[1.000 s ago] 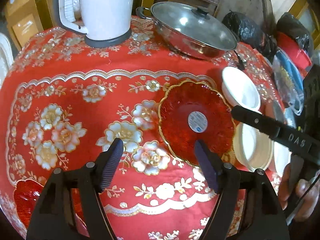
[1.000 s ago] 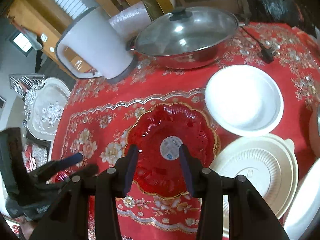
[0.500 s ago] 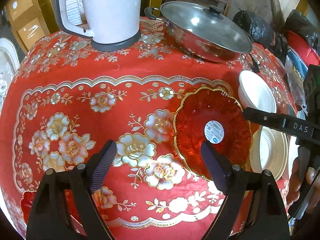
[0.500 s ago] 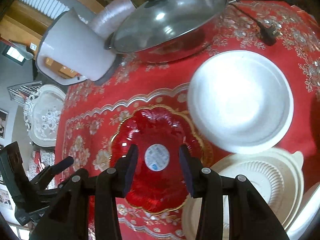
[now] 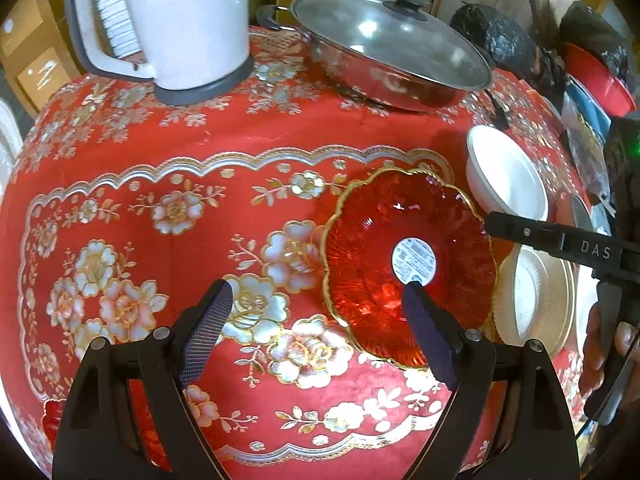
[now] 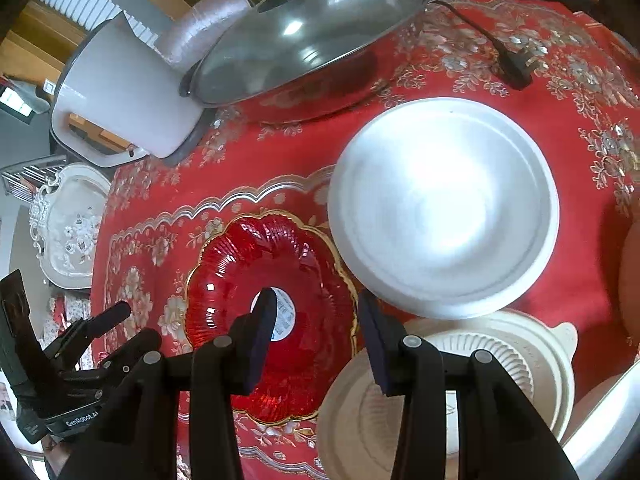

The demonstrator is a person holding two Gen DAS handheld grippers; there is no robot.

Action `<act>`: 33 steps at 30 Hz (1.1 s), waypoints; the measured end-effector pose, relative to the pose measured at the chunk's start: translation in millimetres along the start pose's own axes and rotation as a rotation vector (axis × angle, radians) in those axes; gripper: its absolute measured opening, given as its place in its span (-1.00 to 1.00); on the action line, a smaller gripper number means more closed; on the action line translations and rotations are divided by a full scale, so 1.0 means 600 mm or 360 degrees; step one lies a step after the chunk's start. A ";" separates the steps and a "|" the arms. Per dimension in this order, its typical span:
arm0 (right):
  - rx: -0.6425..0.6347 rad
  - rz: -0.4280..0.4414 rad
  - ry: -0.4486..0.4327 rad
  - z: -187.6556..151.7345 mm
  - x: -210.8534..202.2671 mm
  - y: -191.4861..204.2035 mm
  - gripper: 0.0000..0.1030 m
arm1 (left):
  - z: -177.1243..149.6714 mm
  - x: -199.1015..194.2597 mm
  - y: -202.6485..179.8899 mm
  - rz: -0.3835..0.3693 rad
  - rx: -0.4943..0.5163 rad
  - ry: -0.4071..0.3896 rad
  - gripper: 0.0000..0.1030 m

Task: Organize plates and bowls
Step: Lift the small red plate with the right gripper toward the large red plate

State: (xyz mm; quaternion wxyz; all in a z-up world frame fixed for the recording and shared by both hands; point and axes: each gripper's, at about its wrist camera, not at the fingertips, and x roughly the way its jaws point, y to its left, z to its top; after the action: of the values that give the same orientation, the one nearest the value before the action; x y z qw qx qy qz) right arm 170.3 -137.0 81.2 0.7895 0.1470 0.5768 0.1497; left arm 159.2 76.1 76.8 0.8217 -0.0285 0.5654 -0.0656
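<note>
A red glass plate (image 5: 372,264) with a gold scalloped rim and a round sticker lies on the red flowered tablecloth. My left gripper (image 5: 316,292) hangs open and wide above it, its right finger over the plate and the plate's left rim in the gap. In the right wrist view the red plate (image 6: 240,276) has its right rim between the fingers of my right gripper (image 6: 316,300), which is open and not pressing. A white bowl (image 6: 444,208) sits just right of the plate. Cream plates (image 6: 504,344) are stacked below the bowl.
A white kettle (image 5: 180,20) and a lidded steel wok (image 5: 388,40) stand at the back of the table. A black plug (image 6: 516,68) lies beyond the bowl. The white bowl (image 5: 508,184) and cream plates (image 5: 536,292) crowd the right side. Black bags (image 5: 496,36) sit behind.
My left jaws have spread wider. My right gripper has shifted right and lower, from over the plate's sticker to its right rim, nearer the white bowl.
</note>
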 end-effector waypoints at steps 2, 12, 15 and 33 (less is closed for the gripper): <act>-0.0010 -0.0021 -0.0002 0.000 -0.001 -0.002 -0.18 | 0.000 0.001 -0.002 0.0006 0.0008 0.0000 0.70; 0.0041 -0.0032 0.0022 -0.004 0.004 -0.017 -0.18 | 0.004 0.007 0.000 0.0037 -0.0018 -0.0003 0.70; 0.0014 -0.0052 0.0033 -0.002 0.007 -0.015 -0.18 | 0.005 0.013 -0.002 0.0026 -0.0022 0.0007 0.70; -0.0033 -0.0027 0.0096 0.002 0.028 -0.002 -0.18 | 0.012 0.064 -0.032 0.0014 0.0014 0.0155 0.70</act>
State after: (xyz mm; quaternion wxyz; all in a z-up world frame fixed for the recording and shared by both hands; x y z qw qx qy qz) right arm 176.4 -131.4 66.8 0.7745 0.1294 0.5999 0.1532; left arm 178.0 51.3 45.9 0.7936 -0.0192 0.6046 -0.0657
